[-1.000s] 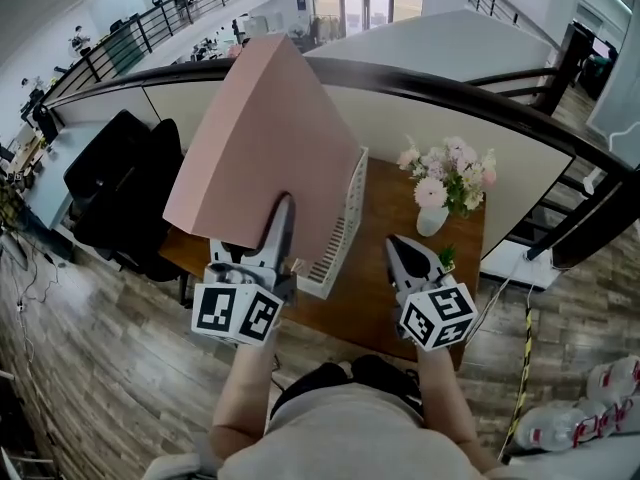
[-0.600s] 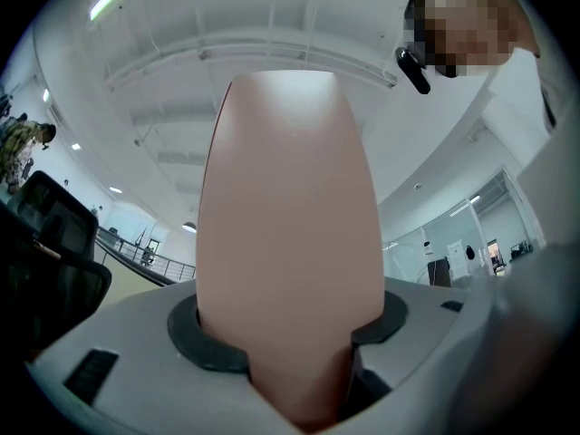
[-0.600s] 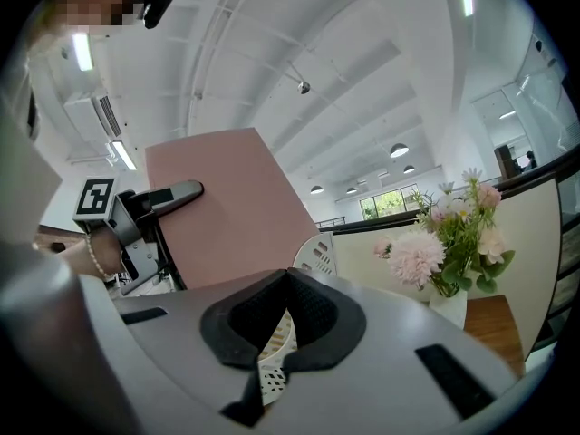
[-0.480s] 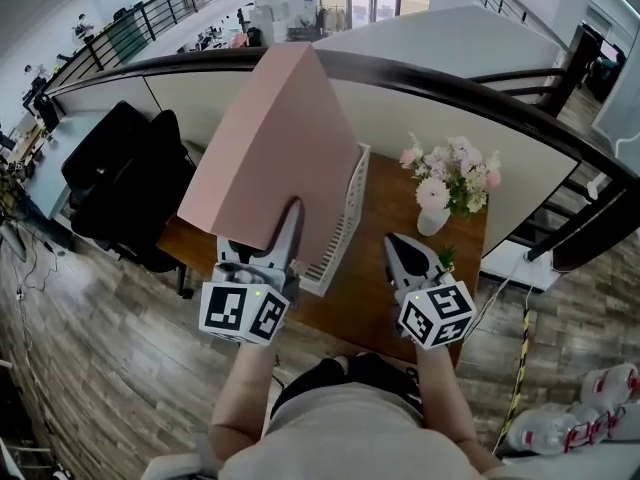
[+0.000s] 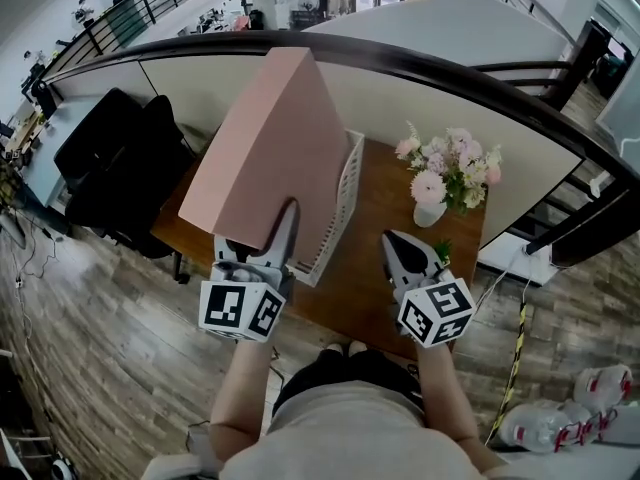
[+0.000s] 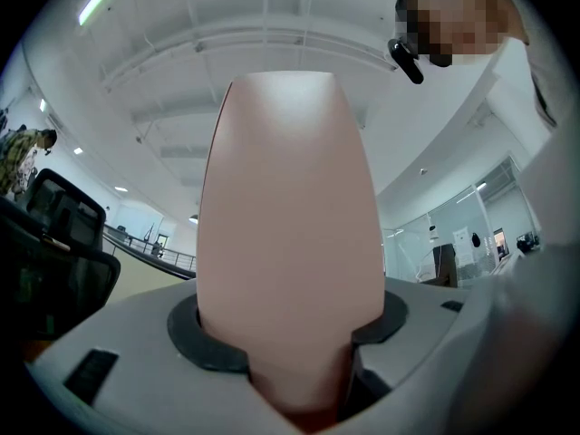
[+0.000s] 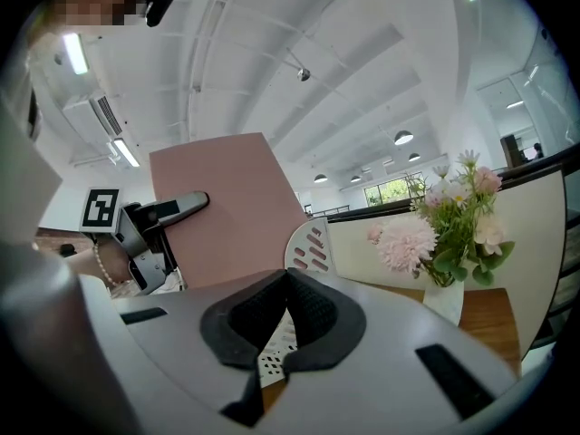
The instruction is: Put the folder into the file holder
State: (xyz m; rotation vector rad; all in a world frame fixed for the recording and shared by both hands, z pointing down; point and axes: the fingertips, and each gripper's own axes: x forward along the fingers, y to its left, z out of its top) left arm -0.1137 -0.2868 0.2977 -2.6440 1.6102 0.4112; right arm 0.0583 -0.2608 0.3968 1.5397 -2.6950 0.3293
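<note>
A large pink folder [image 5: 268, 153] stands upright and tilted, over the left side of the white slotted file holder [image 5: 343, 200] on the brown table [image 5: 375, 278]. My left gripper [image 5: 278, 230] is shut on the folder's near lower edge; in the left gripper view the folder [image 6: 290, 234] fills the space between the jaws of that gripper [image 6: 292, 352]. Whether its lower edge is inside the holder is hidden. My right gripper [image 5: 395, 246] hovers to the right of the holder, shut on nothing. From the right gripper view I see the folder [image 7: 227, 207], the left gripper [image 7: 163, 220] and the holder [image 7: 311, 243].
A white vase of pink flowers [image 5: 440, 178] stands on the table at the back right, close to my right gripper. A black railing [image 5: 500, 93] and a cream partition run behind the table. A black chair [image 5: 110, 168] is at the left.
My left gripper has sunk a little with the folder, bringing it lower over the holder. The right gripper has stayed where it was.
</note>
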